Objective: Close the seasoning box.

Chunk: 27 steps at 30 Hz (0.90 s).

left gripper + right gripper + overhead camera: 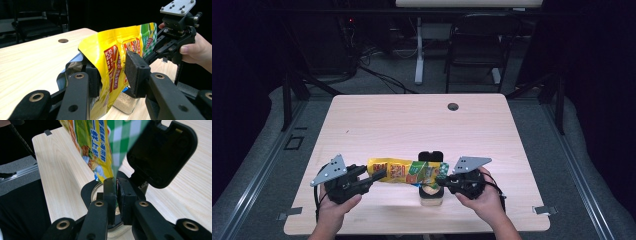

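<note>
My right tool [117, 195] pinches the yellow-green snack bag [404, 171] over an open-lidded jar [431, 192] on the counter [412, 120]; my left tool [110, 75] straddles its open end, unclenched. Print unreadable.

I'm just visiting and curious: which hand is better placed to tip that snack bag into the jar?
Probably the left. The left claw straddles the bag's open end, away from the jar, free to lift. The right claw pinches the corner directly above the jar's mouth, acting as pivot.
</note>
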{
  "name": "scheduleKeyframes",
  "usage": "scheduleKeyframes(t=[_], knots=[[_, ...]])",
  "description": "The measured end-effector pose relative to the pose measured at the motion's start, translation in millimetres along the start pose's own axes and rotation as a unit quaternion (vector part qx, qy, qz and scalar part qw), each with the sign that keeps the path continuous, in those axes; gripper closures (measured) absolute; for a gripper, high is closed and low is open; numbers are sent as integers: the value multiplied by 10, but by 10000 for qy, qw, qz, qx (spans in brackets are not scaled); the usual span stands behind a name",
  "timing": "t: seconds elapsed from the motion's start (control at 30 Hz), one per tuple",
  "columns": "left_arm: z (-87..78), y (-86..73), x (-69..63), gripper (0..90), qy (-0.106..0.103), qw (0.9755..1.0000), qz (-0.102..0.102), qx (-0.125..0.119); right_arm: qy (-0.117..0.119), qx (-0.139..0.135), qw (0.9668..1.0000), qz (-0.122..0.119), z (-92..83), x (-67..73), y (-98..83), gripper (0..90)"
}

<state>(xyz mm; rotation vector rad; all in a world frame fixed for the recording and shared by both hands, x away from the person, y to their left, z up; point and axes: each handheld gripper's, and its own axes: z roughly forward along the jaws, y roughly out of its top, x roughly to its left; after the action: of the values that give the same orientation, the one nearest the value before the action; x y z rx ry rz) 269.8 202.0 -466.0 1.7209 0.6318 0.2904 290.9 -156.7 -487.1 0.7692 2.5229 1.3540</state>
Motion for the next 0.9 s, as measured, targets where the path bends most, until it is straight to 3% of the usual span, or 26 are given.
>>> scheduleKeyframes(t=[0.4, 0.43, 0.53, 0.9], knots=[[-28, -143, 74, 660, 55, 9998, -100, 172, 80, -54, 10000, -8, 8, 11, 6, 864], [-26, -151, 65, 659, 151, 9997, -120, 166, 79, -58, 10000, -2, 8, 14, 9, 868], [-32, -179, 88, 658, 41, 9997, -141, 216, 80, -41, 10000, -37, 12, 23, 14, 879], [-29, -260, 110, 655, 102, 9994, -235, 239, 39, -114, 9999, -61, 5, 34, 19, 890]])
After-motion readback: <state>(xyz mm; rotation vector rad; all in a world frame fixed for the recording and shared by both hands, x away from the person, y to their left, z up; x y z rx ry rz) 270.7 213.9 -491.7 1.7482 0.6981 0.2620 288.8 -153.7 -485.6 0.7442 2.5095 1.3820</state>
